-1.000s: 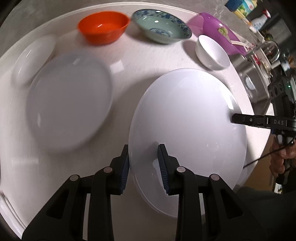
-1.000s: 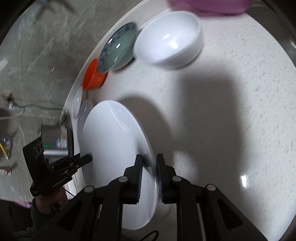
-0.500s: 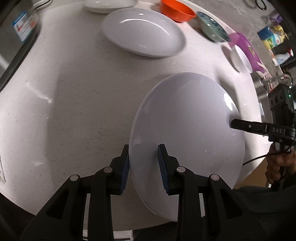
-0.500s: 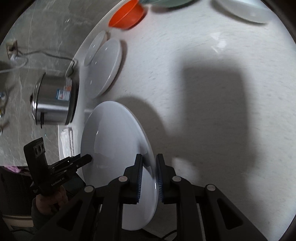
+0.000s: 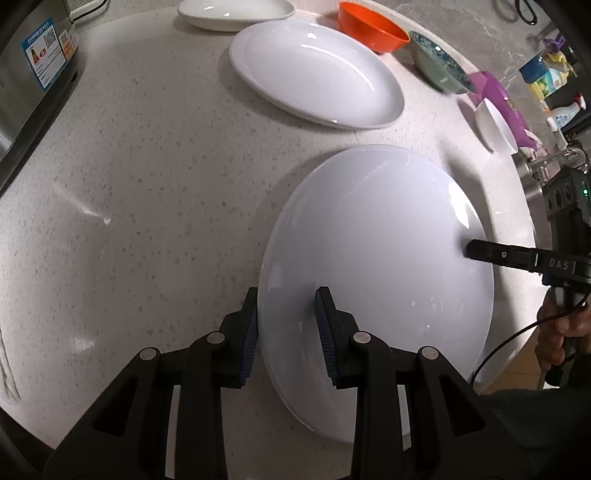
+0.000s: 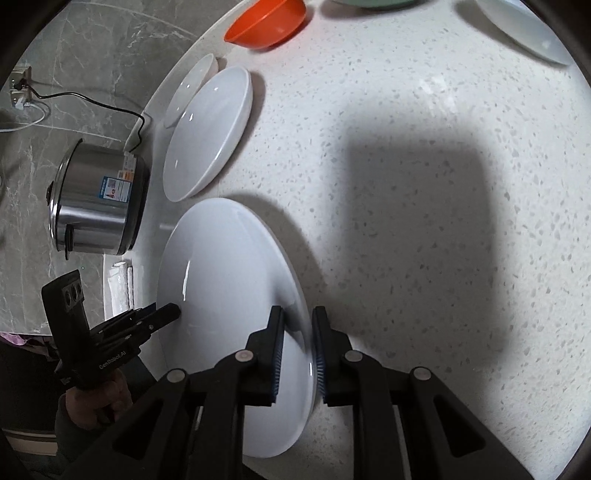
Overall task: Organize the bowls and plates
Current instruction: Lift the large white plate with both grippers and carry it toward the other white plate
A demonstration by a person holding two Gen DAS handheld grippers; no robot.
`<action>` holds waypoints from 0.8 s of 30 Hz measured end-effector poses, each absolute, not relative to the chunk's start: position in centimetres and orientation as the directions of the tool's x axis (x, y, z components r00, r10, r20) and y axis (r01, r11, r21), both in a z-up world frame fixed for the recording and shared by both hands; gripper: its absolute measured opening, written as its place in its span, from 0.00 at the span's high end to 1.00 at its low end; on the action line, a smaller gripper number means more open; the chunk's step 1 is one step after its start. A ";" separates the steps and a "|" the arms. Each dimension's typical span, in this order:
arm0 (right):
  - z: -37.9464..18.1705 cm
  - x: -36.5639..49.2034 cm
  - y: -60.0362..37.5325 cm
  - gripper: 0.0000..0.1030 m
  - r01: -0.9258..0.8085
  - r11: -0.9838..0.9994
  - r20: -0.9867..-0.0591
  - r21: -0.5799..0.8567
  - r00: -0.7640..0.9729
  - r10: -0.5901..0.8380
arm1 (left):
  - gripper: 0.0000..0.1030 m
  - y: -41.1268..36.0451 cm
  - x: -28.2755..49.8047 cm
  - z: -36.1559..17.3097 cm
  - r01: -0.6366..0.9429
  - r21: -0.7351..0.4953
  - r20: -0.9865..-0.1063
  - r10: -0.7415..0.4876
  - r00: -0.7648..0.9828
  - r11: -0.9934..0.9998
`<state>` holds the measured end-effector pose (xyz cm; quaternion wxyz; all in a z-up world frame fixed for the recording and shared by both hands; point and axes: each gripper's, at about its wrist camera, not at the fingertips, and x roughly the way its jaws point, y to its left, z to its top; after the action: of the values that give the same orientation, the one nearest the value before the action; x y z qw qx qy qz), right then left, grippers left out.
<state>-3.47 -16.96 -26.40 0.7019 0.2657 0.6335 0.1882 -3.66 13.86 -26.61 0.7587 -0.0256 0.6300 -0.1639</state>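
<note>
A large white plate [image 5: 376,240] hangs just over the speckled counter [image 5: 155,184], held by opposite rims. My left gripper [image 5: 286,301] is shut on its near rim in the left wrist view; my right gripper [image 5: 468,251] pinches the far right rim there. In the right wrist view the right gripper [image 6: 297,319] clamps the plate [image 6: 229,295] and the left gripper [image 6: 173,312] bites its left edge. A second large white plate [image 5: 314,70] lies behind, then a small white dish [image 5: 232,13], an orange bowl [image 5: 373,31], a blue-green patterned bowl [image 5: 439,68] and a small white bowl [image 5: 495,125].
A steel rice cooker [image 6: 96,199] stands at the left end of the counter with its cord running to a wall socket. A purple container [image 5: 504,99] and a sink tap [image 5: 557,158] sit at the right. A folded white cloth [image 6: 120,286] lies by the cooker.
Both grippers have carried the large plate across the counter away from the bowls, toward the rice cooker end. The bowls now sit farther off and the cooker has come into view.
</note>
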 end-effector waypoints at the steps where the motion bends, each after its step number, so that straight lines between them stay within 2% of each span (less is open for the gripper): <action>1: -26.4 -3.5 -16.9 0.82 0.064 0.792 -0.791 0.608 0.136 0.596 | 0.73 14.3 -4.0 -27.1 0.218 -0.247 -0.945 -0.284 0.160 0.944; 4: -26.1 -3.7 -16.8 0.80 0.045 0.803 -0.798 0.594 0.162 0.581 | 0.73 14.8 -4.0 -27.1 0.210 -0.271 -0.934 -0.310 0.178 0.939; 6: -26.0 -3.9 -16.9 0.74 0.045 0.801 -0.794 0.597 0.175 0.582 | 0.73 15.8 -4.5 -26.9 0.195 -0.302 -0.920 -0.339 0.199 0.933; 8: -25.8 -4.4 -17.3 0.64 0.061 0.792 -0.785 0.608 0.201 0.587 | 0.73 16.8 -4.9 -26.2 0.186 -0.326 -0.904 -0.363 0.227 0.927; 10: -25.5 -4.7 -17.5 0.61 0.072 0.791 -0.782 0.608 0.225 0.581 | 0.72 17.8 -5.2 -25.4 0.170 -0.341 -0.892 -0.376 0.253 0.924; 12: -25.3 -5.1 -18.1 0.60 0.092 0.788 -0.781 0.609 0.241 0.575 | 0.63 18.8 -5.0 -24.5 0.158 -0.357 -0.878 -0.389 0.279 0.921; 14: -24.5 -5.5 -19.2 0.54 0.121 0.782 -0.778 0.611 0.274 0.566 | 0.39 20.1 -4.5 -23.4 0.148 -0.369 -0.862 -0.397 0.315 0.918; 16: -23.4 -5.7 -20.6 0.50 0.141 0.768 -0.760 0.624 0.335 0.556 | 0.29 21.2 -3.8 -22.2 0.157 -0.384 -0.839 -0.414 0.354 0.910; 20: -20.7 -4.3 -23.5 0.23 0.149 0.733 -0.705 0.664 0.452 0.546 | 0.28 22.2 -0.8 -20.6 0.179 -0.412 -0.812 -0.449 0.373 0.894; 24: -19.7 -0.6 -24.1 0.22 0.103 0.687 -0.642 0.720 0.476 0.602 | 0.28 22.7 5.1 -21.5 0.093 -0.444 -0.837 -0.450 0.311 0.891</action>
<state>-0.57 -24.13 -19.68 0.7790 0.3620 0.4862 0.1602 5.12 22.71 -21.52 0.7940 -0.1590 0.5614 -0.1708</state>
